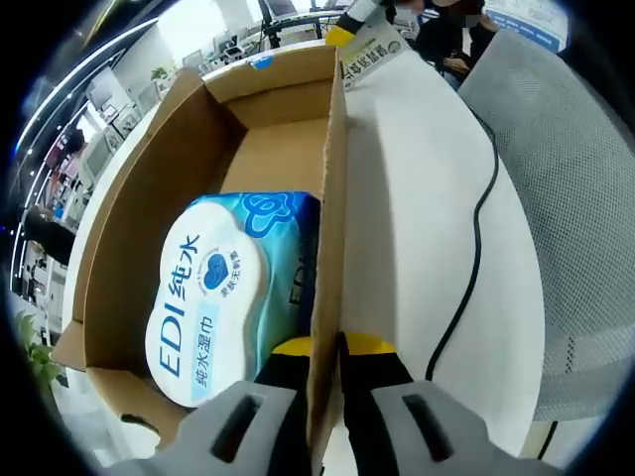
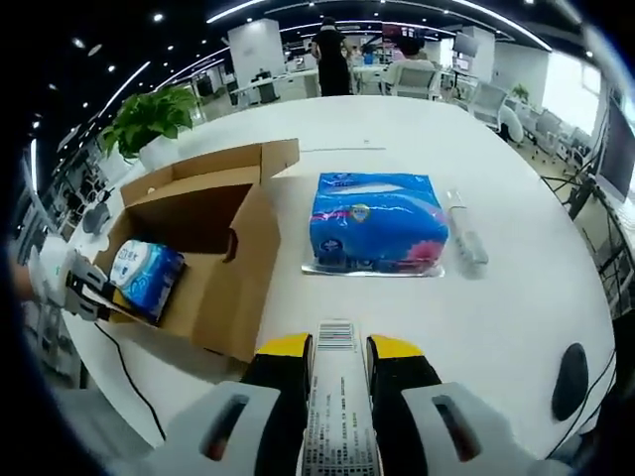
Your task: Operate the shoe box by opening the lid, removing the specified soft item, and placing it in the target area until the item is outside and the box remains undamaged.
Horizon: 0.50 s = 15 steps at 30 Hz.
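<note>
The open cardboard shoe box [image 1: 278,149] lies on the white table, its flaps folded out. Inside it rests a blue-and-white pack of wet wipes [image 1: 213,297]. My left gripper [image 1: 337,347] is shut on the box's side wall, one jaw inside and one outside. In the right gripper view the box [image 2: 238,268] stands at the left with the wipes pack [image 2: 149,276] in it, and the left gripper [image 2: 84,288] is at its far wall. My right gripper [image 2: 339,347] hovers over the table, apart from the box, shut on a white barcoded strip [image 2: 337,407].
A blue tissue pack [image 2: 377,223] lies on the table right of the box, with a clear tube [image 2: 464,233] beside it. A black cable [image 1: 476,228] crosses the table by a grey chair [image 1: 575,198]. A potted plant [image 2: 149,119] stands behind the box.
</note>
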Motion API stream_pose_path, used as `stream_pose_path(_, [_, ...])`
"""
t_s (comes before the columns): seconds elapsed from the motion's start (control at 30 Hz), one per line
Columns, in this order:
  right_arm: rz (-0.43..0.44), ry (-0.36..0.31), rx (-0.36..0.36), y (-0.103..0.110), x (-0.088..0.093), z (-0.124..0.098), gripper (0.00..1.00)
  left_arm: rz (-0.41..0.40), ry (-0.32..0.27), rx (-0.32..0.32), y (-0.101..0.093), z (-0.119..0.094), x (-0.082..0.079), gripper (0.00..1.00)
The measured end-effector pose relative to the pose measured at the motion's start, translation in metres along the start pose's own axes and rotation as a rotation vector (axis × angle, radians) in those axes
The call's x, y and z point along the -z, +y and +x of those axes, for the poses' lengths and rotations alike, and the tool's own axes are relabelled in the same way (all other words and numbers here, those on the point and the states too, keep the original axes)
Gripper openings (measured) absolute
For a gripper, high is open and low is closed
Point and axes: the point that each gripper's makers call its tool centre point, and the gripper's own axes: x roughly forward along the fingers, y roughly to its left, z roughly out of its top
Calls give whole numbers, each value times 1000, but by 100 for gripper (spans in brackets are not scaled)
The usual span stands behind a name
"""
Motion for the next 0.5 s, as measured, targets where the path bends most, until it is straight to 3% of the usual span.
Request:
stream_pose_path(0.1, [-42, 14, 5, 1, 8, 3, 19, 0, 0, 0, 0, 0, 0, 4])
stream_pose_path(0.17, [-35, 40, 9, -9, 20, 14, 19, 0, 0, 0, 0, 0, 0, 4])
stream_pose_path(0.23, [-31, 116, -7, -8, 34, 18, 18, 0, 0, -1, 0, 0, 0, 4])
stream_pose_path(0.5, [-67, 160, -44, -4, 34, 23, 19, 1, 0, 0, 1, 0, 0, 4])
